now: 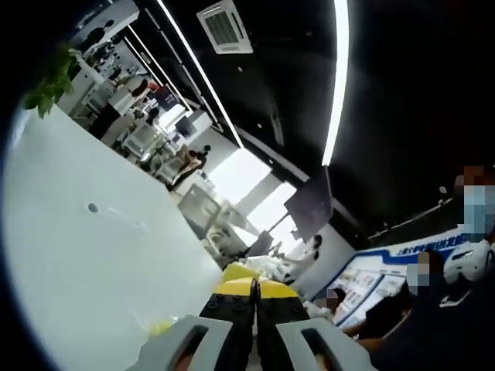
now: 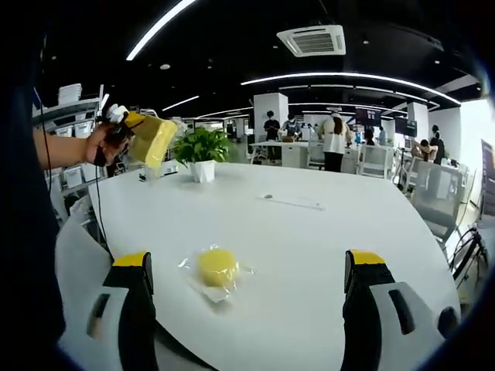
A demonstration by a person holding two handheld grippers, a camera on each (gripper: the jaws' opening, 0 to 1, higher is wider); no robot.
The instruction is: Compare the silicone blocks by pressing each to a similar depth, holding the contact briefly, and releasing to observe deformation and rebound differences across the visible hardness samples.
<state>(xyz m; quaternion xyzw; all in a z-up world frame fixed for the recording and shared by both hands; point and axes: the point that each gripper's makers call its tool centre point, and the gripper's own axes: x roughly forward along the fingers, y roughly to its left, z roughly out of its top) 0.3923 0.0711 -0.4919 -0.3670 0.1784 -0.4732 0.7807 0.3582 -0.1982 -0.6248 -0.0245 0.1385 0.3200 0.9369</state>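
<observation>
A round yellow silicone block (image 2: 216, 267) in a clear bag lies on the white table (image 2: 309, 239), near its front edge. My right gripper (image 2: 247, 270) stands wide open, with the block between its jaws, nearer the left one and touching neither. At the far left a hand holds my left gripper (image 2: 116, 124) up in the air, with a second, larger bagged yellow block (image 2: 151, 139) at its tip. In the left gripper view, my left gripper (image 1: 255, 290) points up towards the ceiling. Its yellow-tipped jaws are pressed together, with a bit of yellow (image 1: 238, 271) past the tips.
A potted plant (image 2: 201, 148) stands at the back of the table, and a thin pale strip (image 2: 294, 202) lies mid-table. Chairs (image 2: 433, 193) line the right side. People stand and sit in the office behind. Seated people (image 1: 456, 270) are close on the left gripper's right.
</observation>
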